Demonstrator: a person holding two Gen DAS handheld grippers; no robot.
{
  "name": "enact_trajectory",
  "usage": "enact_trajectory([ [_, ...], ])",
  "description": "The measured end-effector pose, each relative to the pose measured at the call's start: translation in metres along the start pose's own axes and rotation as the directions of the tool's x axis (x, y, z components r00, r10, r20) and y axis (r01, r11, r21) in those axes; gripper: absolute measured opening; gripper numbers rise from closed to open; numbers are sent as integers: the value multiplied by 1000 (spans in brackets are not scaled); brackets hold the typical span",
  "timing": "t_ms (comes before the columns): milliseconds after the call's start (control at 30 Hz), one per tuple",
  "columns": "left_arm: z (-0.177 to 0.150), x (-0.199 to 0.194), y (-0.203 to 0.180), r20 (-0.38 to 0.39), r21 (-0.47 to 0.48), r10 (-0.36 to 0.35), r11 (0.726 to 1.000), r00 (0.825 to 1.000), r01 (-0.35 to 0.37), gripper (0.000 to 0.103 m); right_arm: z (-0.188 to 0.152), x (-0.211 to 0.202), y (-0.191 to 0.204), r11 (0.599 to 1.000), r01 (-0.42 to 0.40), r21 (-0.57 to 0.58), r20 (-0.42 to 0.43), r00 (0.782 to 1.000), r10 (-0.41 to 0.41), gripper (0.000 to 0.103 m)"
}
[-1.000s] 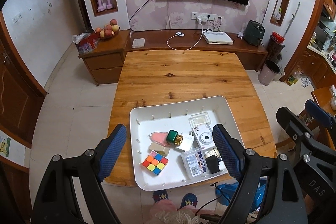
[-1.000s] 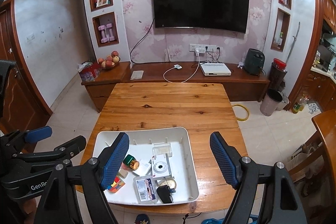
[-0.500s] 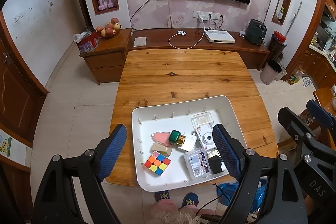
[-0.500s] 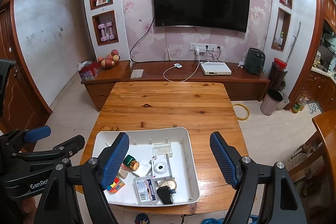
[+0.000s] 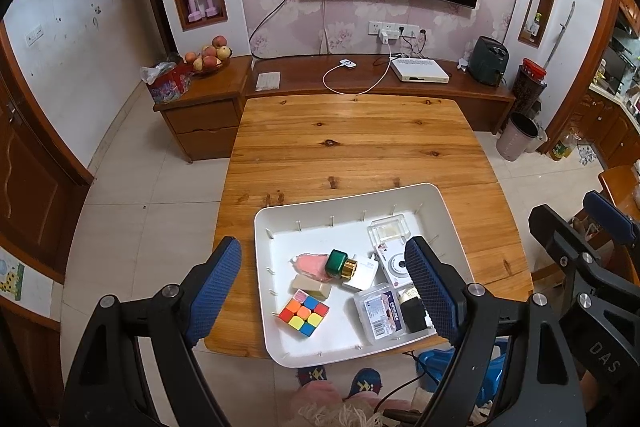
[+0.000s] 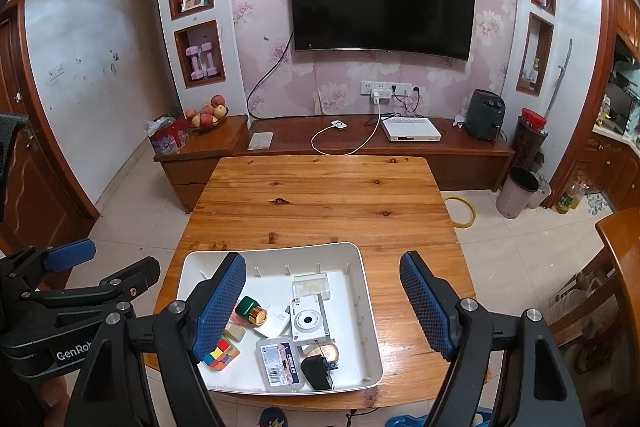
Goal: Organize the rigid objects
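Note:
A white tray [image 5: 264, 227] [image 6: 370, 307] sits at the near edge of the wooden table [image 5: 352, 143] [image 6: 320, 195]. It holds a colour cube [image 5: 304, 312] [image 6: 222, 351], a green bottle with a gold cap [image 5: 341, 264] [image 6: 251, 310], a white camera [image 5: 394, 265] [image 6: 308, 323], a clear plastic box [image 5: 378, 313] [image 6: 279, 359], a black charger [image 5: 413, 314] [image 6: 317, 371] and a pink item [image 5: 310, 263]. My left gripper [image 5: 330, 285] hovers open above the tray, nothing between its fingers. My right gripper [image 6: 323, 301] also hangs open over the tray's right half, empty.
The far half of the table is bare wood. Behind it runs a low wooden cabinet [image 6: 360, 143] with a white box, a cable and a fruit bowl [image 6: 206, 117]. A bin [image 6: 516, 197] stands at the right. A person's shoes [image 5: 340, 379] show below the table edge.
The left wrist view has drifted slightly, so the tray sits a touch further right and lower. Both grippers stay open and nothing in the tray has moved.

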State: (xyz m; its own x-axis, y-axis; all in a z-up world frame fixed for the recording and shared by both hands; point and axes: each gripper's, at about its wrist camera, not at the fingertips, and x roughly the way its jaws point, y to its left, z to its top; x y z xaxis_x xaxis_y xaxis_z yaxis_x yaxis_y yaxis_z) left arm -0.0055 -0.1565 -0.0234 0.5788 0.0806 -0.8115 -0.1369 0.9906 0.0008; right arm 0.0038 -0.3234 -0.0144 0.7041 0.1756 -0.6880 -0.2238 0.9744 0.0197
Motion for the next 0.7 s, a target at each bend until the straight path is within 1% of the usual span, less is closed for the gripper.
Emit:
enact_trajectory([
  [267, 1, 1, 1, -3, 1, 1, 1000, 1000, -1, 86, -2, 4, 4, 1000, 3, 5, -5, 1000, -3, 80],
  [467, 2, 1, 9, -6, 3, 1, 1000, 1000, -1, 86, -4, 5, 6, 1000, 5, 9, -9, 1000, -5, 80],
  [700, 2, 1, 7, -7, 5, -1, 1000, 1000, 1, 86, -9, 9, 12, 1000, 10, 16, -15, 1000, -10, 80],
])
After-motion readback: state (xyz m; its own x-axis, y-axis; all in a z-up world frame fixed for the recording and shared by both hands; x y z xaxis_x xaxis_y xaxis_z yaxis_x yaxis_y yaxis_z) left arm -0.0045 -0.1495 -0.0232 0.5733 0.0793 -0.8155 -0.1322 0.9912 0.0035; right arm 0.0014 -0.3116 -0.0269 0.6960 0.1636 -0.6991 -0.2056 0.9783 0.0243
